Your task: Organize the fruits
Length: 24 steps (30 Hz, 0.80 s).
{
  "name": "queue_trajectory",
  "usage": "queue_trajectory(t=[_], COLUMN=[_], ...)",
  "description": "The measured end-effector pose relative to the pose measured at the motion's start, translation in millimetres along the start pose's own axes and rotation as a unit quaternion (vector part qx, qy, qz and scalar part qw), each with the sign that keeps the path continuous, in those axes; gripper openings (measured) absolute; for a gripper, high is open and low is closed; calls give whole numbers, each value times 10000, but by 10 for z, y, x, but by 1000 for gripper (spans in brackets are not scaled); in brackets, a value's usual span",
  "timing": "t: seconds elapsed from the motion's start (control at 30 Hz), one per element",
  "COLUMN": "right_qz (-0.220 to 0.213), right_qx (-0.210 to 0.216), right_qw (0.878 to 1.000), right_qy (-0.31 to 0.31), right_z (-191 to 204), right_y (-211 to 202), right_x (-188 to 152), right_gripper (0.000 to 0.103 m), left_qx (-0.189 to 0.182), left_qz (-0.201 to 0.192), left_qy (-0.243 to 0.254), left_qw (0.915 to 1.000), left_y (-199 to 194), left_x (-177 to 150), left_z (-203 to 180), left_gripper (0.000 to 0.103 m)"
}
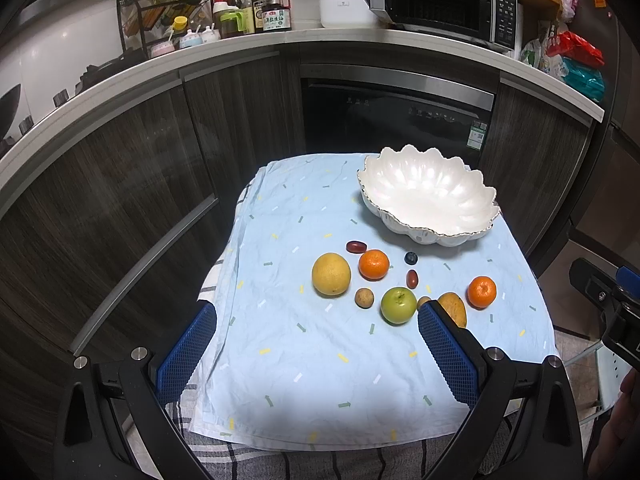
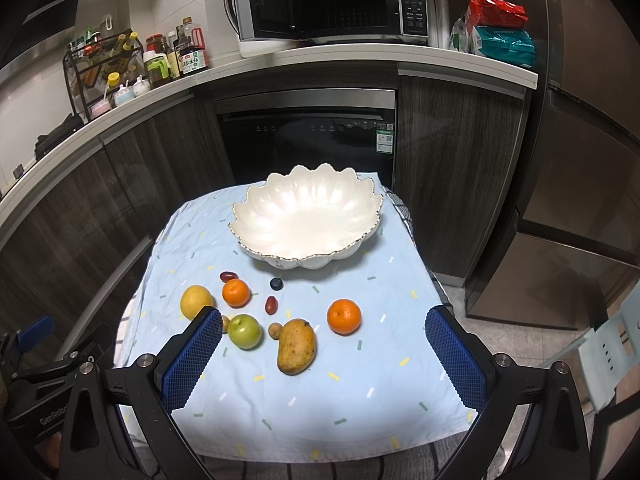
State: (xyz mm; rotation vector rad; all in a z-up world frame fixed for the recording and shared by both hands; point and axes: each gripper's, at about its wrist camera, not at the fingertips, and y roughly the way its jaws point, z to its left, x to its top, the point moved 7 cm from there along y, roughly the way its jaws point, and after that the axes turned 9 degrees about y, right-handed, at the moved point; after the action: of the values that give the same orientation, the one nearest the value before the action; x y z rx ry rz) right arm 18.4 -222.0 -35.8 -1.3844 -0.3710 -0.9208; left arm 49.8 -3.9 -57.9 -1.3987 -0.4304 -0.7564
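An empty white scalloped bowl (image 1: 428,196) (image 2: 306,216) stands at the back of a light blue cloth (image 1: 300,352) (image 2: 360,380). In front of it lie loose fruits: a yellow round fruit (image 1: 331,273) (image 2: 195,302), two oranges (image 1: 373,265) (image 1: 481,292) (image 2: 236,293) (image 2: 344,317), a green apple (image 1: 398,305) (image 2: 245,331), a mango (image 2: 297,346) (image 1: 454,309), a blueberry (image 1: 411,257) (image 2: 276,283), two small red fruits (image 1: 356,246) (image 1: 412,279) and small brown ones (image 1: 364,298). My left gripper (image 1: 316,328) and right gripper (image 2: 326,334) are open, empty, above the near edge.
The cloth covers a small table in front of dark kitchen cabinets and a black dishwasher (image 2: 308,136). The counter above holds a microwave (image 2: 332,4), sauce bottles (image 1: 272,12) and a spice rack (image 1: 160,16). A pale chair (image 2: 612,360) stands at the right.
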Motion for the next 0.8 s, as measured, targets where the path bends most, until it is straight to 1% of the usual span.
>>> queue_trajectory(t=[0.47,0.8], right_qz=[33,34], right_qx=[1,-75], right_qw=[10000,9998], right_qy=[-34,-175], right_z=[-4,21], right_y=[49,292], right_x=[24,-3], right_gripper=[103,103], left_qx=[7,27], left_qz=[-2,14], left_qy=[14,224], left_qw=[10000,9997], left_y=[20,264], left_x=[-4,16], left_z=[0,-40], left_gripper=[103,103])
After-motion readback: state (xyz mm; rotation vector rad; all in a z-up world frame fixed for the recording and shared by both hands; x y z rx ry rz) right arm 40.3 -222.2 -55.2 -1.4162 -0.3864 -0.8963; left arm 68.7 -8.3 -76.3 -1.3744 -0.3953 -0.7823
